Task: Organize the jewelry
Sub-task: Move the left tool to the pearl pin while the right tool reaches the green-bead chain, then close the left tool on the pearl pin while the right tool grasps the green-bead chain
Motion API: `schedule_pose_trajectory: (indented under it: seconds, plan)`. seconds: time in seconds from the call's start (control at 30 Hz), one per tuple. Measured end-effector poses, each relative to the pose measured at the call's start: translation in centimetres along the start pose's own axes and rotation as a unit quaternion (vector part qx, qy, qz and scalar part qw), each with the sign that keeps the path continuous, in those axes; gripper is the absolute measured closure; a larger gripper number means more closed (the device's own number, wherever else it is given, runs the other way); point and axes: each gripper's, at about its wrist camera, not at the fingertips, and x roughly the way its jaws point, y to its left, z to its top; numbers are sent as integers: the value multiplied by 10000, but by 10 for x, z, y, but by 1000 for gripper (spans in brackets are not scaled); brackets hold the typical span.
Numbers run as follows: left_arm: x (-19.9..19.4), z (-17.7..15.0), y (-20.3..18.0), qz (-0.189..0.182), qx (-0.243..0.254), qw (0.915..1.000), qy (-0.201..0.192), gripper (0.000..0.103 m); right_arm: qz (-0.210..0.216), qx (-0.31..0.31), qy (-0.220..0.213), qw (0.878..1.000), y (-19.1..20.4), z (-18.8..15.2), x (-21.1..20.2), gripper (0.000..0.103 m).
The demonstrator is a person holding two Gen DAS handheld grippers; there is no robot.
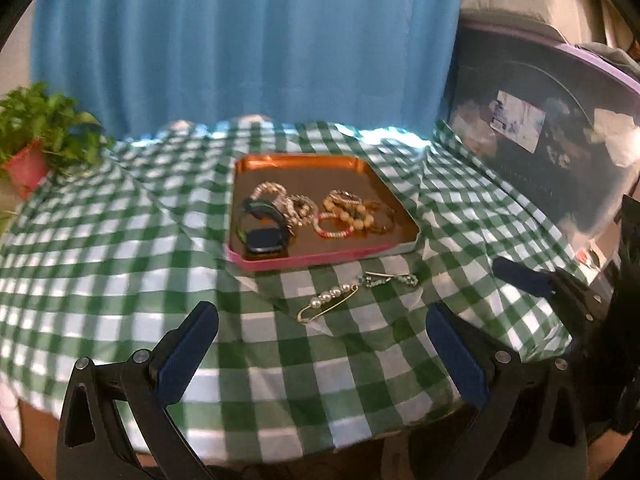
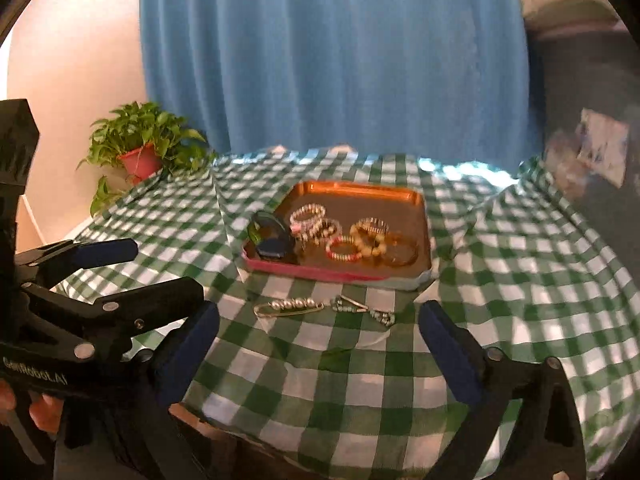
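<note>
Bracelets and watch [image 1: 262,226] lie in tray [image 1: 320,258]; two pins wait outside.
We hold both grippers, left [image 1: 322,344] and right [image 2: 318,340], released and empty; pearl pin [image 1: 330,296] and green pin [image 1: 390,279] lie on cloth [image 1: 120,240] beside the tray.

A: What covers the tabletop [image 1: 120,264]?
B: A green-checked cloth [image 2: 520,280]. On it sits a tray [image 1: 304,261] of jewelry.
A: Anything loose?
B: A pearl pin [image 1: 330,297] and a beaded pin [image 1: 390,279], just before the tray.
</note>
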Motion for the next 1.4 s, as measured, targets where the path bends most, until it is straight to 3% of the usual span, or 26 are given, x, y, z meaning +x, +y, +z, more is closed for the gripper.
schedule_pose_trajectory:
  seconds: [0.1,0.2,0.33,0.4,0.6,0.7,0.77,0.83,0.87,0.93,1.0,1.03,1.2,1.4]
  plan:
    - [29,2,6,-255,100,9995,156,0,144,-238,216,9994,-8,-1,20,40]
    - [56,5,8,-593,292,9973,322,2,284,-536,269,9978,-19,1,38,50]
    - [87,4,8,-743,578,9938,585,24,338,-639,535,9959,-38,-2,72,70]
    - [96,2,10,-926,552,9920,654,28,377,-430,755,9955,-52,-8,89,90]
    - [117,-7,2,-675,999,9893,822,38,438,-422,867,9944,-65,-11,101,91]
    - [119,-10,-6,-434,1349,9873,718,40,493,-591,952,9925,-61,-11,106,83]
    - [118,-9,-7,-510,1324,9873,712,70,515,-814,1041,9899,-54,-13,109,75]
    - [118,-6,-5,-576,1218,9880,753,89,494,-960,1053,9886,-48,-13,109,68]
    - [119,-5,-2,-578,1091,9893,782,92,471,-971,1064,9885,-47,-13,109,68]
    - [119,-2,5,-684,756,9911,852,92,460,-916,1095,9887,-49,-12,110,68]
    - [119,0,9,-706,483,9918,946,92,368,-930,1110,9888,-49,-12,110,92]
    - [118,0,9,-671,389,9919,1004,92,335,-920,1122,9888,-49,-12,109,98]
    - [111,-5,6,-600,201,9913,1158,92,442,-673,1255,9888,-46,-18,97,97]
    - [98,-18,1,-688,202,9904,1180,92,539,-1274,1388,9806,0,-35,77,98]
